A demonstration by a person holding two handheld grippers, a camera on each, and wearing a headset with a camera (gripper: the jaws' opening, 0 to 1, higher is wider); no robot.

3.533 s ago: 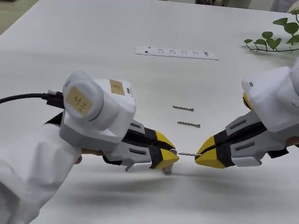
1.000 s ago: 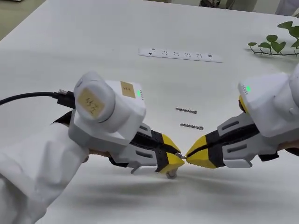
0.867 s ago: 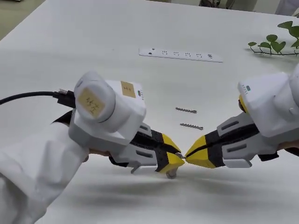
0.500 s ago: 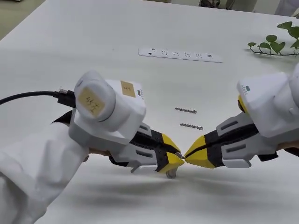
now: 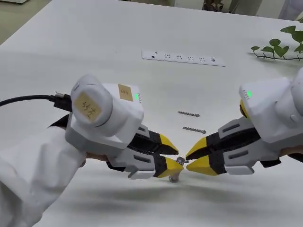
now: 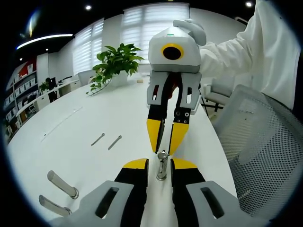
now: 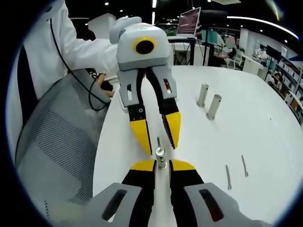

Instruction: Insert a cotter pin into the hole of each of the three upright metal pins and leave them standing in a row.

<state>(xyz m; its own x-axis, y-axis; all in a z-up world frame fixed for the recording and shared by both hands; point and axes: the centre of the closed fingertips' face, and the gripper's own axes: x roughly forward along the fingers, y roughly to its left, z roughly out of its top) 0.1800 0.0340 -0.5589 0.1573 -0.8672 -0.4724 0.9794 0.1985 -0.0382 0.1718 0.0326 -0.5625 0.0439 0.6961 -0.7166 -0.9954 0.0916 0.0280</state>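
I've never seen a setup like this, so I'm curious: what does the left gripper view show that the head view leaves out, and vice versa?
Left gripper view: two more metal pins off to one side, and a mesh chair. Head view: a power strip and a black cable. Shared: one metal pin between the open left hand-held gripper and right hand-held gripper, two loose cotter pins on the table, and a plant.

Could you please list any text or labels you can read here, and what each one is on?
None reads clearly.
Yellow sticker on left gripper: handwritten marks, blurred.
Tan sticker beside it: too small.
Power strip: markings too small.
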